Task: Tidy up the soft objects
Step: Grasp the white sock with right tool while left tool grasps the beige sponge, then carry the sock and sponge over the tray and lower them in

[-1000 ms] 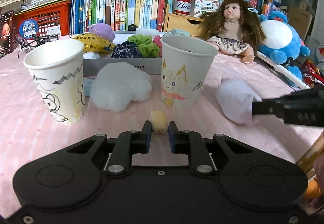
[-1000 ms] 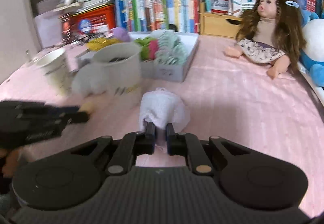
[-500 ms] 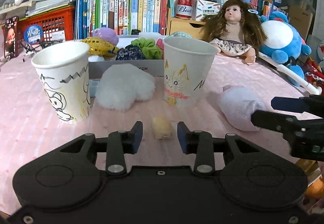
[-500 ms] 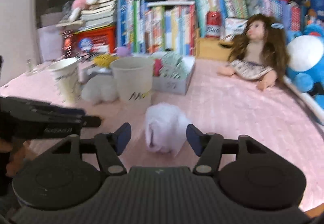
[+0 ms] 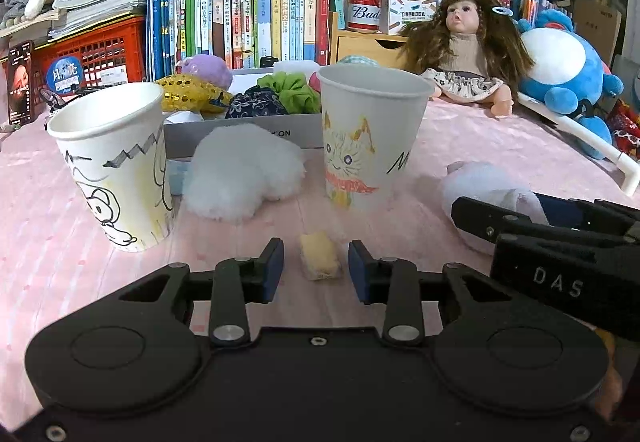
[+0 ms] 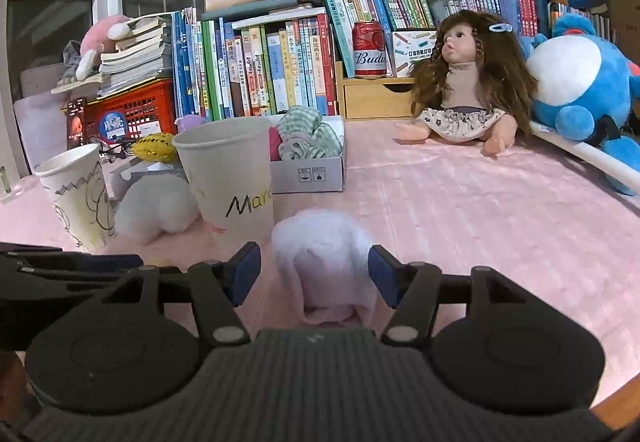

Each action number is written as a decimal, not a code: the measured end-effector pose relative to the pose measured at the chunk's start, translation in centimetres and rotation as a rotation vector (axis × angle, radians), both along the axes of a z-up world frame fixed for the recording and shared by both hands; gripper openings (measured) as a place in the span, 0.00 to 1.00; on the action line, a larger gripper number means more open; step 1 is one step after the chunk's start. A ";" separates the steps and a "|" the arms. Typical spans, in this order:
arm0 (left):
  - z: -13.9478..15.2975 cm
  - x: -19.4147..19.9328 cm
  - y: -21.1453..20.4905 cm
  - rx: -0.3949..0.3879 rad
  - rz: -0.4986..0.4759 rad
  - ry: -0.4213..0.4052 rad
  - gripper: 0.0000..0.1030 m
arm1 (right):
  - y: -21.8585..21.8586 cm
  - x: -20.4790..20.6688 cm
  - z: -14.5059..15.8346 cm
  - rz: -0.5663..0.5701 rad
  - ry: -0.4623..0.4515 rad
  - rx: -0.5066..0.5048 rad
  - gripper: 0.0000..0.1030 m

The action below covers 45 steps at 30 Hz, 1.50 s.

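Pink cloth covers the bench (image 5: 460, 146). Left gripper (image 5: 316, 268): jaws apart after recent opening, a small yellow soft piece (image 5: 320, 256) lying loose between them, before the cat-drawn paper cup (image 5: 370, 140). Right gripper (image 6: 314, 276): jaws parted, likewise recently opened, flanking a white fluffy bundle (image 6: 326, 254) resting on the bench beside that cup.
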<state>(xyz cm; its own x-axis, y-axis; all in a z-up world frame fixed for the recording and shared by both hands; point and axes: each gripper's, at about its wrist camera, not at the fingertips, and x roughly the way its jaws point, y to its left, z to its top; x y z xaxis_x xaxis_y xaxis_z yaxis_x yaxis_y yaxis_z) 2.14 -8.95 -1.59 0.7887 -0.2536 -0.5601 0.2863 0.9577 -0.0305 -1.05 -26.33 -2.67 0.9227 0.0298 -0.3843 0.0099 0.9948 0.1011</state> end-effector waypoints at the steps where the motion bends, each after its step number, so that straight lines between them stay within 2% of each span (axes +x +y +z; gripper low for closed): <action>1: 0.0 0.0 0.0 0.002 0.000 -0.001 0.33 | 0.1 0.0 -0.1 0.000 -0.002 -0.011 0.71; 5: -0.2 0.1 -0.1 -0.001 0.005 -0.008 0.32 | 0.4 -0.1 -0.3 -0.005 -0.005 -0.032 0.70; 11: -0.2 0.0 -0.2 -0.002 -0.005 -0.019 0.20 | 0.2 0.0 -0.5 -0.029 0.003 -0.029 0.61; 19: 0.1 -0.1 -0.2 -0.009 -0.015 -0.015 0.18 | 0.3 0.0 -0.3 -0.024 0.004 -0.023 0.36; 23: 1.0 -0.6 -0.2 -0.011 -0.034 -0.028 0.18 | 0.4 -0.3 0.5 -0.007 -0.004 -0.008 0.32; 29: 3.8 -1.8 0.6 -0.049 -0.072 -0.041 0.18 | 0.3 -1.2 2.6 0.014 -0.045 -0.009 0.30; 37: 9.4 -2.6 2.3 -0.088 -0.145 -0.089 0.18 | -0.4 -1.8 7.0 0.029 -0.126 0.019 0.31; 45: 14.1 0.3 4.7 -0.151 -0.147 -0.075 0.18 | -1.4 0.3 11.5 0.056 -0.159 0.067 0.31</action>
<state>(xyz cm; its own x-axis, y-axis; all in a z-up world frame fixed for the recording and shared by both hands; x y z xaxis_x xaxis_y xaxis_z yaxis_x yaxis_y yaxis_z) 2.48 -4.20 12.54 0.7749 -0.4454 -0.4485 0.4292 0.8917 -0.1438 -0.76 -27.75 8.84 0.9679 0.1036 -0.2290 -0.0669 0.9844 0.1625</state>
